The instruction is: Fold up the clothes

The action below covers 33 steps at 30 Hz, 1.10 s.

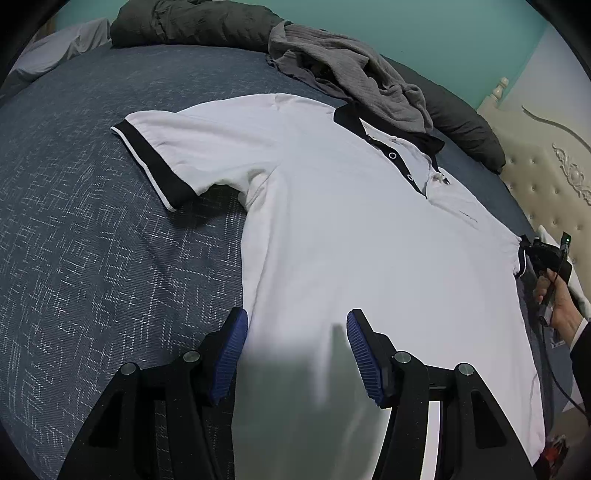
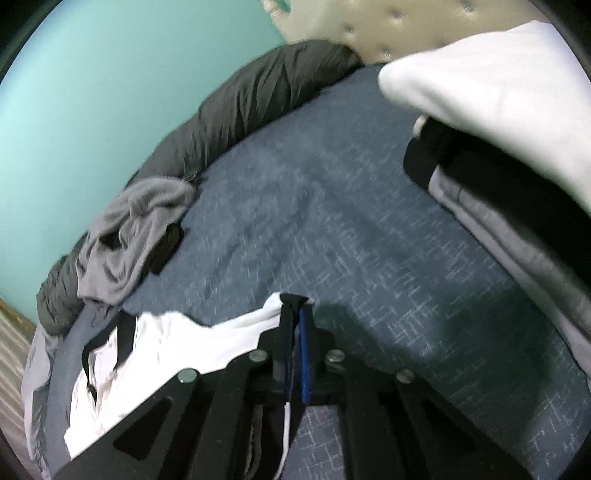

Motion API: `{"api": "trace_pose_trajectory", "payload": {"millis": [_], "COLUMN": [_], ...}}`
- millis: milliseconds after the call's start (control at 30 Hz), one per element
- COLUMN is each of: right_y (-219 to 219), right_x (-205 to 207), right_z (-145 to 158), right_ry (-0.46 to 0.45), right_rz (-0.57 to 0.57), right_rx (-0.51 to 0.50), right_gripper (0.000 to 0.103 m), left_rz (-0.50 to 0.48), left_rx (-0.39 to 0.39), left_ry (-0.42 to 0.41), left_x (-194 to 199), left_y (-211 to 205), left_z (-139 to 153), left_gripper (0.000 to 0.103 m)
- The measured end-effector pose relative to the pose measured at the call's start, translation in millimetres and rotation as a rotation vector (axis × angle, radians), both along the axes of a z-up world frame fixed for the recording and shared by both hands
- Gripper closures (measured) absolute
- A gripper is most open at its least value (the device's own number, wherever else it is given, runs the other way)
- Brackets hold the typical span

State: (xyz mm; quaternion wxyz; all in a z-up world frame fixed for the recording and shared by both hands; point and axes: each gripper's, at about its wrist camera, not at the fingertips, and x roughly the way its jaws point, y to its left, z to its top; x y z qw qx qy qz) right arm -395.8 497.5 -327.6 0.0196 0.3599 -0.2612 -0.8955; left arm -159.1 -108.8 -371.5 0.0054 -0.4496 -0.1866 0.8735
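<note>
A white polo shirt (image 1: 351, 221) with black collar and black cuffs lies face up on the blue bedspread (image 1: 92, 240). One sleeve (image 1: 159, 155) is spread flat to the left. My left gripper (image 1: 295, 328) stands open over the shirt's lower side edge; white cloth lies between its blue pads (image 1: 231, 347) and the pads are not pressing on it. My right gripper (image 2: 297, 310) is shut on the other sleeve's black cuff (image 2: 286, 332), whose white stripe hangs below the jaws. The left wrist view shows that gripper (image 1: 532, 251) at the shirt's right edge, held by a hand (image 1: 557, 302).
A crumpled grey garment (image 1: 351, 74) lies past the collar, with a dark quilt (image 1: 192, 22) along the bed's far edge. Folded white, black and grey clothes (image 2: 498, 110) are stacked to the right of my right gripper. A tufted cream headboard (image 1: 546, 177) stands at the right.
</note>
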Motion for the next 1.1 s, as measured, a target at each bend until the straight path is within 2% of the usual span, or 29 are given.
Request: {"api": "trace_pose_trajectory", "payload": {"millis": [133, 300, 400, 633, 833, 1100], "right_y": [-2.9, -17.5, -47.4, -139.2, -205.7, -275.4], "right_x": [-1.1, -4.8, -1.4, 7.5, 12.2, 23.7], "right_z": [9.6, 18.4, 31.8, 57.5, 50.5, 17.6], "right_ry": [-0.002, -0.05, -0.038, -0.019, -0.065, -0.155], "right_rz": [0.006, 0.011, 0.059, 0.197, 0.277, 0.314], "right_rx": [-0.007, 0.031, 0.124, 0.221, 0.291, 0.301], "right_gripper": [0.1, 0.1, 0.1, 0.1, 0.1, 0.097], "left_rz": [0.002, 0.003, 0.0, 0.0, 0.007, 0.015], "left_rx": [0.003, 0.004, 0.004, 0.004, 0.022, 0.053], "left_ry": [-0.003, -0.001, -0.002, 0.012, 0.025, 0.031], "left_x": [-0.5, -1.1, -1.2, 2.4, 5.7, 8.2], "left_y": [-0.1, -0.7, 0.7, 1.0, -2.3, -6.8], "left_z": [-0.6, 0.3, 0.4, 5.3, 9.6, 12.0], "left_gripper": [0.043, 0.043, 0.043, 0.043, 0.043, 0.043]}}
